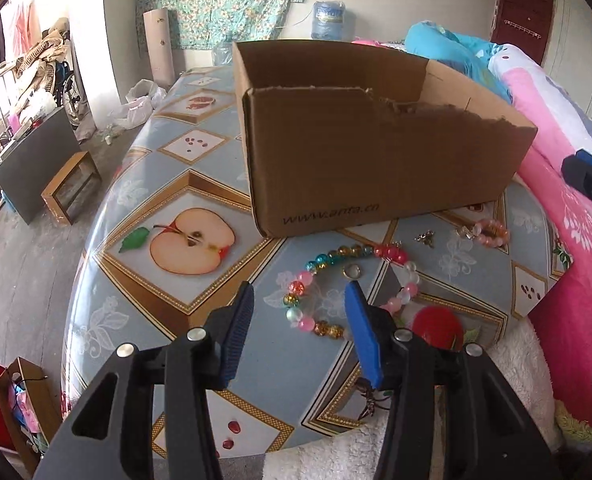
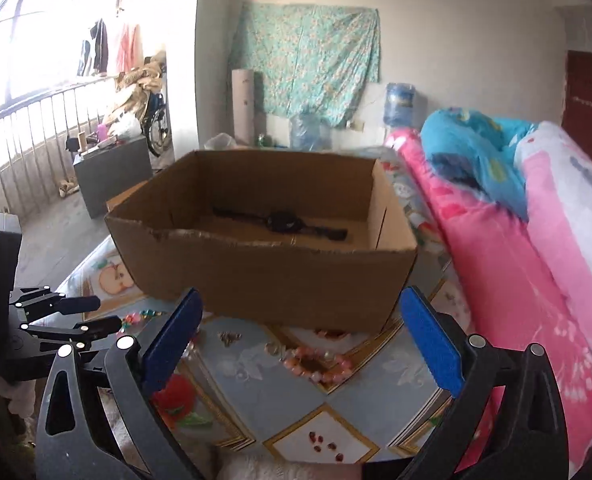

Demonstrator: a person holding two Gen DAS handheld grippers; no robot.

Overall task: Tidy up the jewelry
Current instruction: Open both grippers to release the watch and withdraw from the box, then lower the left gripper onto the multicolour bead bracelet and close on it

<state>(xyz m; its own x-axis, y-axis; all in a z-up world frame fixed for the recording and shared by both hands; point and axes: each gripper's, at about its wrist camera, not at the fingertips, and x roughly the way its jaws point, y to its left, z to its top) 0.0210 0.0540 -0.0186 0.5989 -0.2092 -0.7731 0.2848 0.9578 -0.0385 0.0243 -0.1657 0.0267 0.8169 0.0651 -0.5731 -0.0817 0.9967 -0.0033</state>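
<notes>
**One piece boxed, beads waiting on the tabletop**

Your left hand-held gripper (image 1: 300, 292) hangs part open and empty, just above the near side of the multicoloured glass-bead necklace (image 1: 338, 276), a small silver ring (image 1: 353, 271) lying inside its loop. Your right hand-held gripper (image 2: 302, 330) is spread wide, holding nothing, over the pink bead bracelet (image 2: 316, 364). Beyond both, the torn brown cardboard box (image 2: 264, 272) already holds a black strap-like piece (image 2: 282, 222). A small gold charm (image 1: 426, 238) sits right of the necklace. Most of the sorting looks undone.
</notes>
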